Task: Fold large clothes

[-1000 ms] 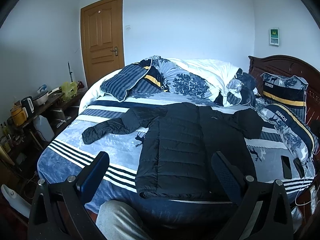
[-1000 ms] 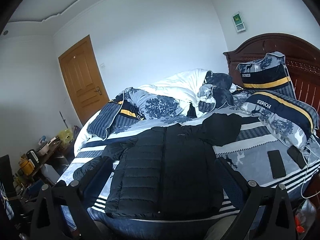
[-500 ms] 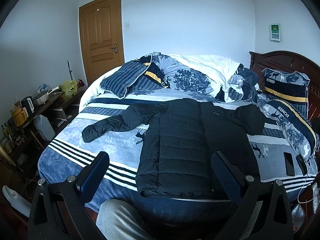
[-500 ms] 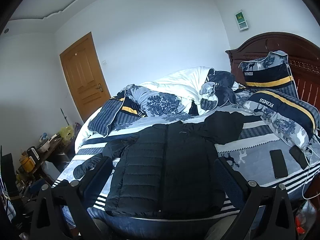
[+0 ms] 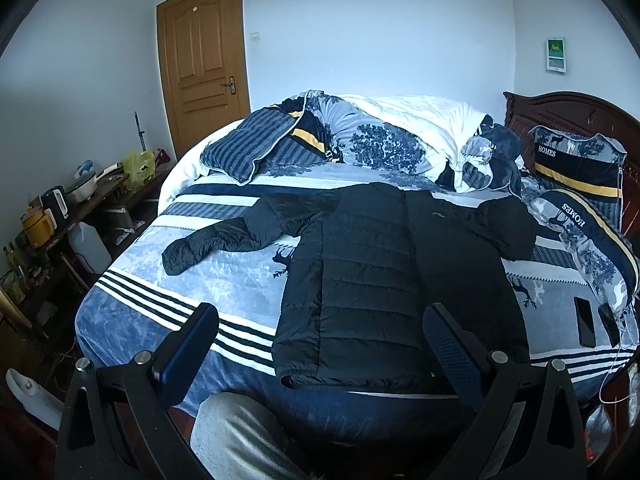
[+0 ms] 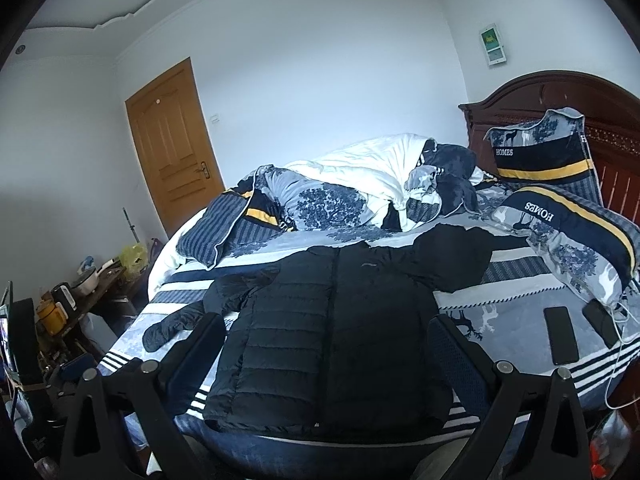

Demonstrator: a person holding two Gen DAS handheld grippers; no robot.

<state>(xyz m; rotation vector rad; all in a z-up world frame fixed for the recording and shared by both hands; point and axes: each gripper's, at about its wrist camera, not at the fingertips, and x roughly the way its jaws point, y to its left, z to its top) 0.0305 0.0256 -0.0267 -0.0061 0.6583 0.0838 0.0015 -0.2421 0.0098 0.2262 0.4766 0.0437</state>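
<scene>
A black puffer jacket (image 5: 380,276) lies flat and face up on the bed (image 5: 224,276), hem toward me, its left sleeve (image 5: 224,236) stretched out to the left and its right sleeve folded near the pillows. It also shows in the right wrist view (image 6: 336,332). My left gripper (image 5: 320,344) is open and empty, held above the bed's near edge over the hem. My right gripper (image 6: 326,354) is open and empty, also short of the hem.
A heaped quilt (image 5: 384,140) and pillows (image 5: 576,164) lie at the far side by the wooden headboard (image 6: 560,96). Two phones (image 6: 562,334) with a cable lie at the right. A cluttered side table (image 5: 76,200) stands left. A grey-trousered knee (image 5: 240,436) is below.
Both grippers have edged slightly forward and tilted down, so the jacket sits a little closer. Nothing on the bed has moved.
</scene>
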